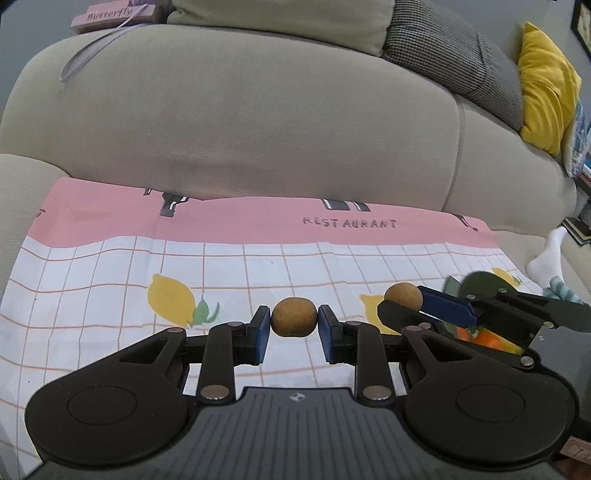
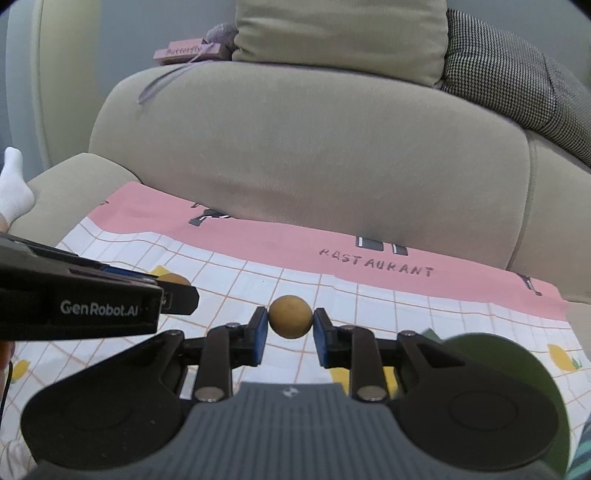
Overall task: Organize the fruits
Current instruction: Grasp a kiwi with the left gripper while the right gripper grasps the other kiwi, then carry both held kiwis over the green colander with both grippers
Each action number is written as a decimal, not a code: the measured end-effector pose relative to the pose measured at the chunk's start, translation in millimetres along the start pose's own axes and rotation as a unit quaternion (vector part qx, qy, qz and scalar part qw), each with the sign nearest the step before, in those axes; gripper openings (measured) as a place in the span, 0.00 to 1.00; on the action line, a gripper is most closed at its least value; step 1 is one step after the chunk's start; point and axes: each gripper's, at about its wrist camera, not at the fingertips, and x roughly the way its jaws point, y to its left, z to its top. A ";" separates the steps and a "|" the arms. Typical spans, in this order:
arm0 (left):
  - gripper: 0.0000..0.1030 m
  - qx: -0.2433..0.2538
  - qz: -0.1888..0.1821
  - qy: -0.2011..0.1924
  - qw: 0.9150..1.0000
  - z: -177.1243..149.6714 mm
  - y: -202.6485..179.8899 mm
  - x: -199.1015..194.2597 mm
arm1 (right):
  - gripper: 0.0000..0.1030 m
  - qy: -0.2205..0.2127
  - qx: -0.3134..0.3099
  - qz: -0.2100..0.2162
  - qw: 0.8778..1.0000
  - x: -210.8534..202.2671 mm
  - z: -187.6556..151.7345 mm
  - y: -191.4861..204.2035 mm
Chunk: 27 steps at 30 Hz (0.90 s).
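Observation:
My left gripper point(image 1: 294, 322) is shut on a small round brown fruit point(image 1: 294, 317), held above the patterned cloth point(image 1: 110, 266). My right gripper point(image 2: 290, 322) is shut on a second small brown fruit point(image 2: 290, 316), also above the cloth point(image 2: 369, 295). In the left wrist view the right gripper point(image 1: 402, 299) comes in from the right with its fruit point(image 1: 403, 294). In the right wrist view the left gripper point(image 2: 173, 288) comes in from the left with its fruit point(image 2: 173, 279) partly hidden. A dark green bowl point(image 2: 517, 354) sits low right; orange fruit point(image 1: 487, 339) shows behind the right gripper.
A beige sofa backrest point(image 1: 258, 110) rises behind the cloth. A grey checked cushion point(image 1: 461, 62) and a yellow cushion point(image 1: 546, 85) lie at right. A pink box marked Butterfly point(image 1: 110, 16) sits on the sofa top. A foot in a white sock point(image 1: 546, 258) is at right.

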 end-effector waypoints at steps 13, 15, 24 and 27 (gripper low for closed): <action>0.30 0.040 -0.012 -0.008 0.999 -14.2 -48.9 -37.2 | 0.22 0.000 0.005 0.007 1.000 -65.4 -30.4 -22.4; 0.30 0.048 -0.016 -0.007 0.999 -16.5 -57.5 -40.4 | 0.22 0.001 0.005 0.006 1.000 -73.8 -36.4 -27.1; 0.30 0.095 -0.053 -0.002 0.994 -19.2 -101.9 -42.2 | 0.22 0.006 0.029 -0.010 1.000 -105.6 -61.7 -62.1; 0.30 0.112 -0.066 0.007 0.991 -20.4 -118.2 -35.7 | 0.22 0.010 0.044 -0.021 0.999 -112.4 -69.9 -77.4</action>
